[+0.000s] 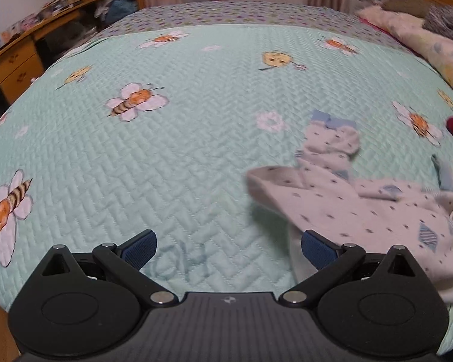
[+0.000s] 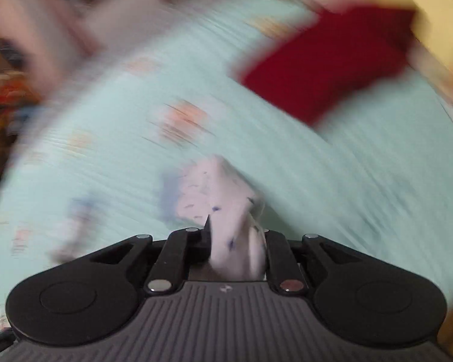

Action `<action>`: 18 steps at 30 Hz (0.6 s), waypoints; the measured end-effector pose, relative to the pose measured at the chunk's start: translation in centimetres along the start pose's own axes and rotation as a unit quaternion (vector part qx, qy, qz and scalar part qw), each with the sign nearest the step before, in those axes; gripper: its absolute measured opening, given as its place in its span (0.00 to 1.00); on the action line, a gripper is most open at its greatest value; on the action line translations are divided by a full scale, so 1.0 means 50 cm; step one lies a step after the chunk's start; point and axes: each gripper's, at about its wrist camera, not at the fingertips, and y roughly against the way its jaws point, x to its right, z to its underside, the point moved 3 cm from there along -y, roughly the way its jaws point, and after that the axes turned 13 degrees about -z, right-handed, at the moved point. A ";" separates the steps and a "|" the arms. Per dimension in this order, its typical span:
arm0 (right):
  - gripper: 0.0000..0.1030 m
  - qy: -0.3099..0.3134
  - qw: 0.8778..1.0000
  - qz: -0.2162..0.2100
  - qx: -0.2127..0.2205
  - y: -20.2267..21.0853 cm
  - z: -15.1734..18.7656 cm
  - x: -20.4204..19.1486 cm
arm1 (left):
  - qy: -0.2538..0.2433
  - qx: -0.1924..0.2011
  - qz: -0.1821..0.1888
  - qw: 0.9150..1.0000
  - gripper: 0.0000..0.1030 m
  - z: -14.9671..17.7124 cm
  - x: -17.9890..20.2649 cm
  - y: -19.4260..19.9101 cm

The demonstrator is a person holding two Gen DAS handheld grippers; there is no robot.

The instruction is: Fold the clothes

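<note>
A small white garment (image 1: 362, 205) with dark dots and pale blue cuffs lies crumpled on the bed at the right of the left wrist view. My left gripper (image 1: 229, 249) hangs open just above the quilt, its right pad (image 1: 315, 249) at the garment's near edge, nothing between the pads. The right wrist view is heavily blurred. There my right gripper (image 2: 237, 241) is shut on a bunch of the same white dotted garment (image 2: 217, 193), which rises from between its fingers.
The bed carries a mint quilt (image 1: 196, 150) printed with bees and flowers. A dark red cloth (image 2: 326, 60) lies further off on it. Pillows and bedding (image 1: 422, 36) sit at the far right, a wooden desk and shelves (image 1: 24, 51) at the far left.
</note>
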 end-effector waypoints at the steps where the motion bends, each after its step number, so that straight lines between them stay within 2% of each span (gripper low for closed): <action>1: 0.17 -0.001 1.000 0.001 0.004 0.004 0.006 0.005 | -0.006 0.002 0.002 1.000 0.99 0.002 0.008 0.002; 3: 0.18 -0.001 1.000 0.002 0.012 0.012 0.019 0.016 | -0.011 0.007 0.004 1.000 0.99 0.005 0.020 0.006; 5: 0.19 0.065 0.996 -0.022 0.050 0.033 0.012 -0.033 | -0.015 0.011 0.005 1.000 0.99 0.007 0.029 0.009; 6: 0.24 0.100 0.992 -0.036 0.071 0.043 0.011 -0.067 | -0.015 0.011 0.004 1.000 0.99 0.006 0.028 0.010; 7: 0.31 0.136 0.985 -0.057 0.089 0.052 0.010 -0.101 | -0.014 0.012 0.003 1.000 0.99 0.006 0.028 0.011; 8: 0.47 0.169 0.978 -0.075 0.098 0.054 0.017 -0.134 | -0.014 0.013 0.002 1.000 0.99 0.006 0.027 0.012; 9: 0.59 0.201 0.969 -0.093 0.107 0.056 0.024 -0.167 | -0.013 0.014 0.001 1.000 0.99 0.006 0.027 0.013; 12: 0.60 0.278 0.943 -0.126 0.133 0.063 0.037 -0.243 | -0.009 0.015 -0.005 1.000 0.99 0.003 0.021 0.015; 14: 0.61 0.303 0.929 -0.154 0.144 0.069 0.046 -0.268 | -0.002 0.013 -0.009 1.000 0.99 -0.001 0.013 0.012; 15: 0.68 0.301 0.932 -0.158 0.126 0.060 0.042 -0.266 | 0.001 0.011 -0.010 1.000 0.99 -0.003 0.010 0.010; 16: 0.72 0.284 0.947 -0.126 0.087 0.044 0.027 -0.264 | 0.003 0.009 -0.009 1.000 0.99 -0.003 0.008 0.008; 17: 0.73 0.238 0.968 -0.061 0.045 0.012 0.006 -0.234 | 0.003 0.007 -0.009 1.000 0.99 -0.003 0.007 0.006; 18: 0.73 0.189 0.982 0.004 0.003 -0.018 -0.015 -0.204 | 0.002 0.006 -0.009 1.000 0.99 -0.002 0.007 0.004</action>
